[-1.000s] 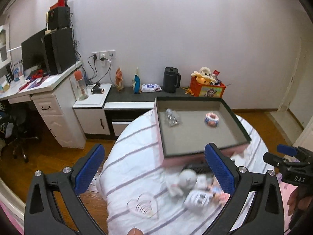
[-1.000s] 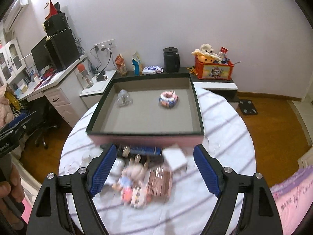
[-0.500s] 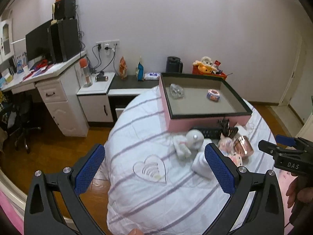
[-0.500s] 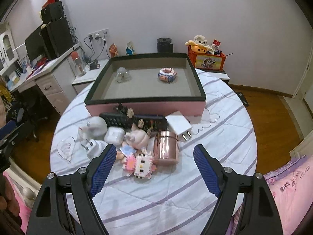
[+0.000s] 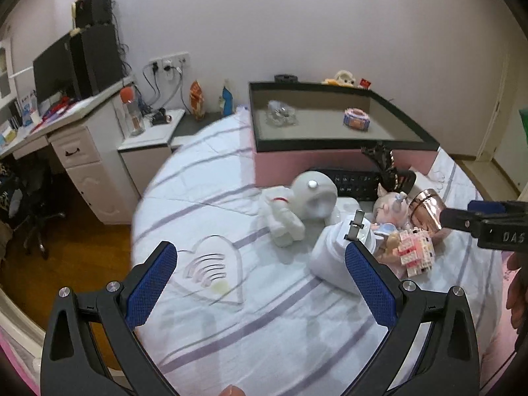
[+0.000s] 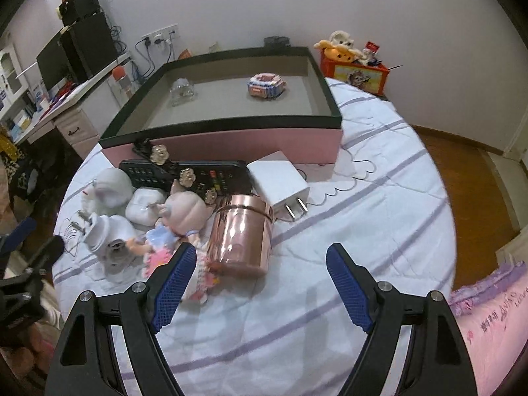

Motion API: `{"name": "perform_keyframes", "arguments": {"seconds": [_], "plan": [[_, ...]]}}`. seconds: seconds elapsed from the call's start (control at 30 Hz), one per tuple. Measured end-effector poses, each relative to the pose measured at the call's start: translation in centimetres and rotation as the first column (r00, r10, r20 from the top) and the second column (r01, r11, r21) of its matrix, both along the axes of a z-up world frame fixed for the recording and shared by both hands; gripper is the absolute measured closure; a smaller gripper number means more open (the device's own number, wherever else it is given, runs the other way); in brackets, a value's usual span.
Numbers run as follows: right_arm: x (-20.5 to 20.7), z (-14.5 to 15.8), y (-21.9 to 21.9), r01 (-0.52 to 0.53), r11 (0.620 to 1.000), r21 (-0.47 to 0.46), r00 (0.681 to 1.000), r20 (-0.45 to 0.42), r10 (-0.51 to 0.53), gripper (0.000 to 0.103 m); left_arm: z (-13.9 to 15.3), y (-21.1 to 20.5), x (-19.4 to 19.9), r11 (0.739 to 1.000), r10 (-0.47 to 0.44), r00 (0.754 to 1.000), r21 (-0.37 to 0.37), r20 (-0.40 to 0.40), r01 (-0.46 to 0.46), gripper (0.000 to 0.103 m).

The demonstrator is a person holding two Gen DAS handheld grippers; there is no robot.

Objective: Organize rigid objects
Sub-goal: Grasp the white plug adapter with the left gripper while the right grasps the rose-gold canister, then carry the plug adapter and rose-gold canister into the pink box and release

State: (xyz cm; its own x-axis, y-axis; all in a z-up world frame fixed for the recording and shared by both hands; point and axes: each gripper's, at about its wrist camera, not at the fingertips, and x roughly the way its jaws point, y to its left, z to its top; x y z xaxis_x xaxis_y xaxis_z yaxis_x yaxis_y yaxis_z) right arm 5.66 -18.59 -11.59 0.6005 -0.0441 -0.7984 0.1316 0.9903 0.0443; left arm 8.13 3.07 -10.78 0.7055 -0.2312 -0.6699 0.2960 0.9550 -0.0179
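Observation:
A pink box point(image 6: 231, 145) with a dark rim sits at the far side of a round table; inside lie a glass piece point(image 6: 182, 90) and a small block model point(image 6: 266, 84). In front of it lie a black remote point(image 6: 184, 175), a white charger point(image 6: 280, 181), a rose-gold can point(image 6: 241, 234), a doll point(image 6: 184, 211), a white figure point(image 5: 297, 211) and a white plug point(image 5: 340, 250). My right gripper point(image 6: 260, 283) is open, just in front of the can. My left gripper point(image 5: 260, 283) is open above a clear heart-shaped piece point(image 5: 211, 267).
The table has a white striped cloth point(image 6: 330, 297). A white desk with a monitor point(image 5: 66, 76) stands at the left. A low cabinet along the wall holds an orange toy box point(image 6: 356, 69). Wood floor point(image 6: 462, 171) surrounds the table.
Both grippers pulled back from the box and came lower toward the table. The loose objects in front of the box now lie close ahead of both. Both stayed open.

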Motion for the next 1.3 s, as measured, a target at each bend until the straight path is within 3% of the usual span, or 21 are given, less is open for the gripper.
{"name": "perform_keyframes", "arguments": {"seconds": [0.1,0.2,0.33,0.43,0.5,0.57,0.63,0.7,0.77,0.87,1.07,1.2,1.3], "plan": [[1.4,-0.1,-0.7,-0.012,0.999,0.039,1.0,0.003,0.012,0.021,-0.4,-0.7,0.8,0.999,-0.02,1.0,-0.025,0.018,0.021,0.0],[2.8,-0.4,-0.8,-0.03,0.996,0.079,0.999,-0.041,0.033,0.021,0.0,-1.3,1.8,0.998,-0.026,0.999,-0.065,-0.029,0.024,0.0],[3.0,-0.6,-0.9,-0.02,0.994,0.112,0.995,-0.098,0.031,0.022,0.7,-2.3,2.1,0.999,-0.021,0.997,-0.029,-0.078,0.019,0.0],[3.0,-1.1,-1.3,0.013,0.99,0.142,0.985,-0.174,0.012,0.029,1.2,-2.9,2.4,0.999,-0.036,0.993,0.008,-0.109,0.037,0.0],[2.8,-1.4,-1.3,0.027,0.991,0.129,0.974,-0.227,0.003,0.03,1.4,-3.5,2.4,0.996,-0.062,0.99,0.05,-0.13,0.069,0.0],[2.8,-1.5,-1.5,0.05,0.988,0.146,0.963,-0.269,-0.008,0.031,1.6,-3.6,2.1,0.994,-0.09,0.985,0.044,-0.149,0.098,0.0],[3.1,-1.6,-1.5,0.067,0.987,0.147,0.951,-0.308,-0.019,0.033,1.1,-4.4,2.1,0.989,-0.135,0.972,0.029,-0.191,0.143,0.0],[3.7,-1.7,-1.4,0.082,0.984,0.155,0.939,-0.343,-0.024,0.038,0.4,-5.6,2.3,0.982,-0.153,0.962,0.078,-0.226,0.174,0.001],[4.2,-1.8,-1.2,0.09,0.984,0.154,0.927,-0.375,-0.026,0.041,-0.2,-6.3,2.7,0.977,-0.182,0.94,0.055,-0.29,0.206,0.002],[5.0,-2.1,-0.8,0.091,0.984,0.152,0.911,-0.413,-0.02,0.046,-0.7,-7.5,3.1,0.965,-0.206,0.933,0.096,-0.295,0.244,0.003],[6.3,-2.7,-0.7,0.131,0.98,0.152,0.882,-0.469,-0.045,0.053,-1.8,-8.3,3.3,0.957,-0.23,0.915,0.094,-0.332,0.275,0.01],[7.1,-3.1,0.1,0.119,0.986,0.12,0.876,-0.481,-0.047,0.054,-2.9,-8.9,2.2,0.947,-0.254,0.892,0.093,-0.374,0.308,0.04],[7.2,-3.1,0.4,0.133,0.983,0.124,0.877,-0.477,-0.058,0.054,-2.9,-8.8,2.0,0.941,-0.273,0.896,0.095,-0.351,0.324,0.044]]}}
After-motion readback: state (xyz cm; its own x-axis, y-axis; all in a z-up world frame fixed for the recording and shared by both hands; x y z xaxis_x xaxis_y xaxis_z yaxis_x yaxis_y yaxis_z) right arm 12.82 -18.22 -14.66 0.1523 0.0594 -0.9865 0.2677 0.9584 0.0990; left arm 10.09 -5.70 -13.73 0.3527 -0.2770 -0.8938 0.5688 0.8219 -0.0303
